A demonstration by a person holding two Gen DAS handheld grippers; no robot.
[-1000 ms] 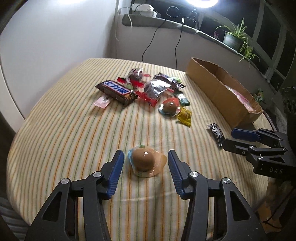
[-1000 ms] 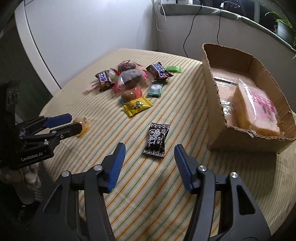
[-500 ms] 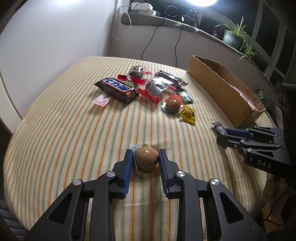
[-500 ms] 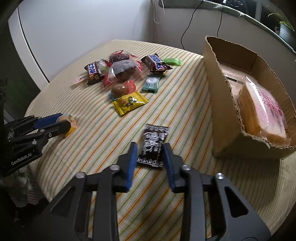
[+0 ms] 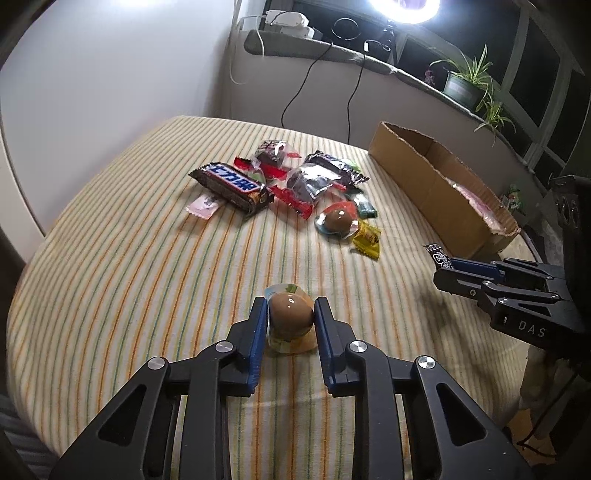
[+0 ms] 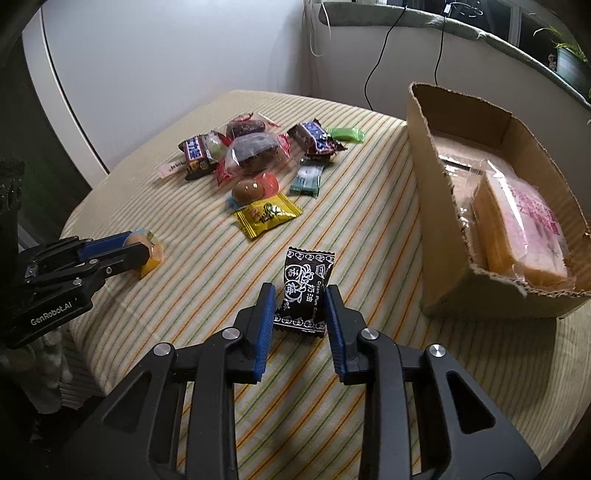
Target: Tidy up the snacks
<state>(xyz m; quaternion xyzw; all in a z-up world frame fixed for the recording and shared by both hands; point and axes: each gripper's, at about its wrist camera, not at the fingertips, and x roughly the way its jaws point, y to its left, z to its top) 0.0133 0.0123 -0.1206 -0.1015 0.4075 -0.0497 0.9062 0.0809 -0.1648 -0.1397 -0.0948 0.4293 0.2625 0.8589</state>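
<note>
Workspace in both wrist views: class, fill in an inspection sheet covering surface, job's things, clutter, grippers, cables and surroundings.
Surface: round table under a striped cloth.
Job's things: brown egg-shaped snack in clear wrap; black plum-candy sachet; pile of mixed wrapped snacks; open cardboard box holding a pink-printed packet.
Clutter: nothing seen.
Grippers: left gripper closing, pads pressing the egg snack; right gripper shut on the sachet; both items rest on the cloth.
Cables: two black leads hang down the wall from the ledge.
Surroundings: ring lamp, potted plant on the ledge.
</note>
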